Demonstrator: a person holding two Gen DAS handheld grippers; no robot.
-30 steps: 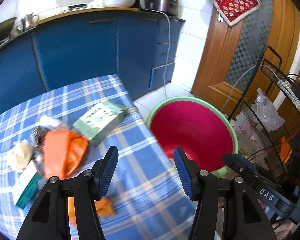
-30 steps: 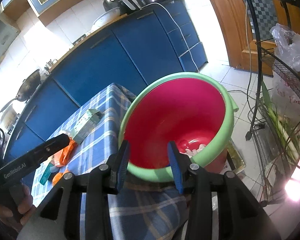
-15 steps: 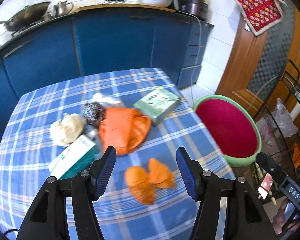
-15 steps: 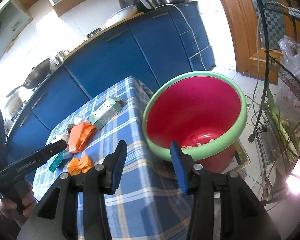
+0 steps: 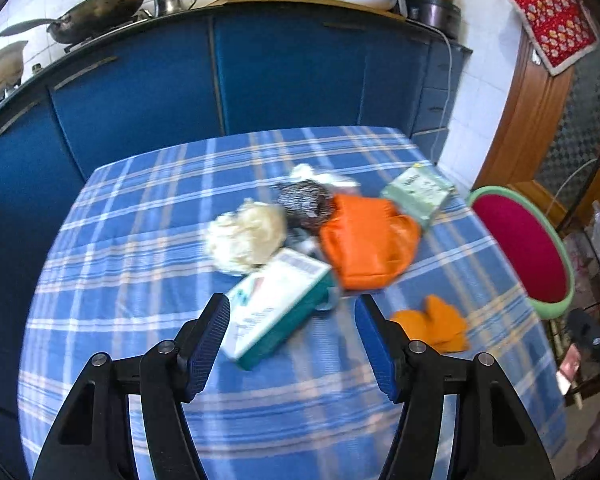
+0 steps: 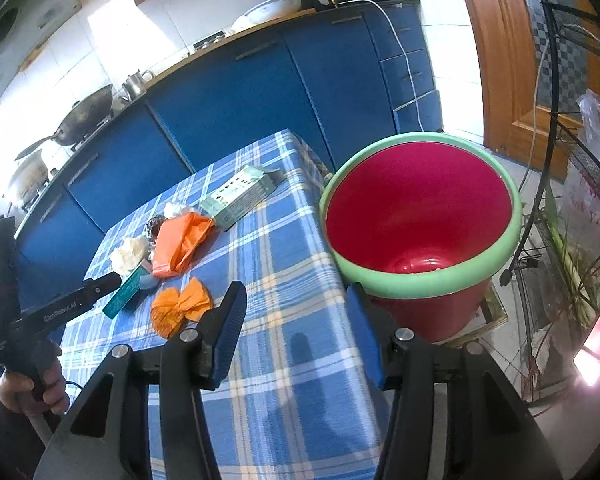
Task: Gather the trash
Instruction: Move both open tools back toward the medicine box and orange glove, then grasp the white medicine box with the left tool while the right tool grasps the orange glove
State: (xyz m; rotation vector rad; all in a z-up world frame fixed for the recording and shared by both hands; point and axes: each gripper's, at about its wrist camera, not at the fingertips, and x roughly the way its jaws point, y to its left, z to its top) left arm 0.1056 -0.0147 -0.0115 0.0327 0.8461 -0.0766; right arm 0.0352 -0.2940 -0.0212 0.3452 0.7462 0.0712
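Observation:
Trash lies on a blue plaid table [image 5: 148, 264]: a white-and-teal box [image 5: 274, 306], an orange plastic bag [image 5: 366, 250], a white crumpled wad [image 5: 246, 236], a dark scrunched wrapper [image 5: 304, 202], a green box [image 5: 418, 192] and orange peel [image 5: 432, 324]. My left gripper [image 5: 292, 344] is open and empty, just short of the white-and-teal box. My right gripper [image 6: 296, 338] is open and empty over the table's right edge, beside a red bin with a green rim [image 6: 420, 224]. The peel [image 6: 180, 306] and orange bag [image 6: 182, 242] also show in the right wrist view.
Blue kitchen cabinets [image 5: 284, 80] stand behind the table, with a wok [image 5: 96, 10] and pots on the counter. A black wire rack [image 6: 572, 128] with bags stands right of the bin, near a wooden door [image 6: 496, 52].
My left gripper has swung left from the bin to the trash pile and now points at the white-and-teal box. My right gripper has drawn back from the bin, still open.

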